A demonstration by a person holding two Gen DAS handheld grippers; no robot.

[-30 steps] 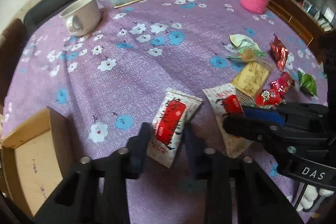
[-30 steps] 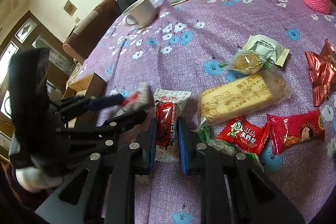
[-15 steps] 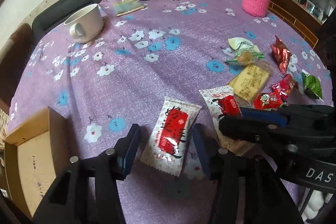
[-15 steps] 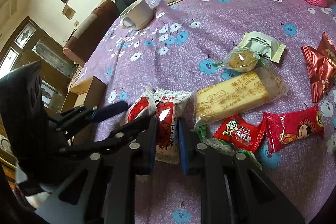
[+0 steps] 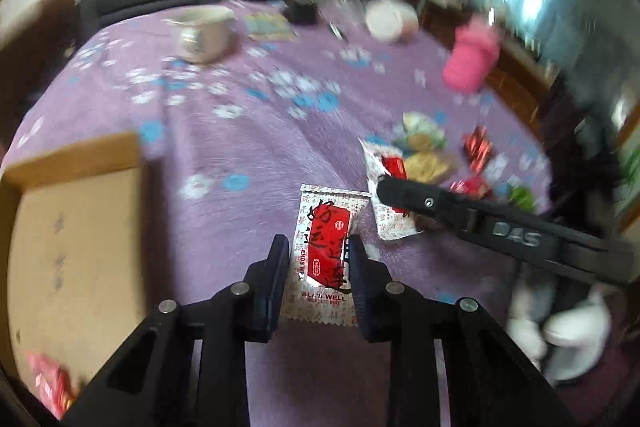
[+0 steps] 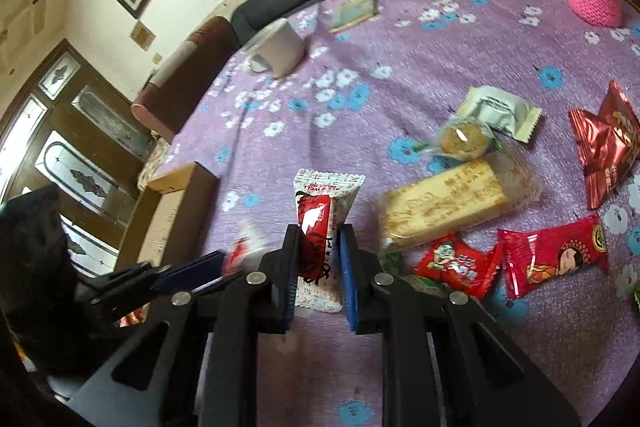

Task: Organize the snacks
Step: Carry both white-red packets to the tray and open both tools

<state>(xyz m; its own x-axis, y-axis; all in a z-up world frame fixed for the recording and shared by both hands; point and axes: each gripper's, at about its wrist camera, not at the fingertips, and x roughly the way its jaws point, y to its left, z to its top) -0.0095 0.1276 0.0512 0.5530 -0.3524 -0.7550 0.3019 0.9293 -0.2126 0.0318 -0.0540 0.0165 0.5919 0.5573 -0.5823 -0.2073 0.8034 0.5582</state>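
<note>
From the left wrist view, the left gripper (image 5: 318, 259) was clamped on a white-and-red snack packet (image 5: 326, 251), held above the purple flowered tablecloth (image 5: 240, 131); an open cardboard box (image 5: 72, 247) lay to its left, with a red wrapper (image 5: 48, 385) in its near corner; the right gripper (image 5: 390, 189) reached in from the right; the view was blurred.

From the right wrist view, the right gripper (image 6: 319, 247) pinched a second white-and-red packet (image 6: 322, 227), raised off the cloth; just to its right lay a long biscuit pack (image 6: 452, 205) and two red sachets (image 6: 512, 261); the white mug (image 6: 280, 47) stood far back.
</note>
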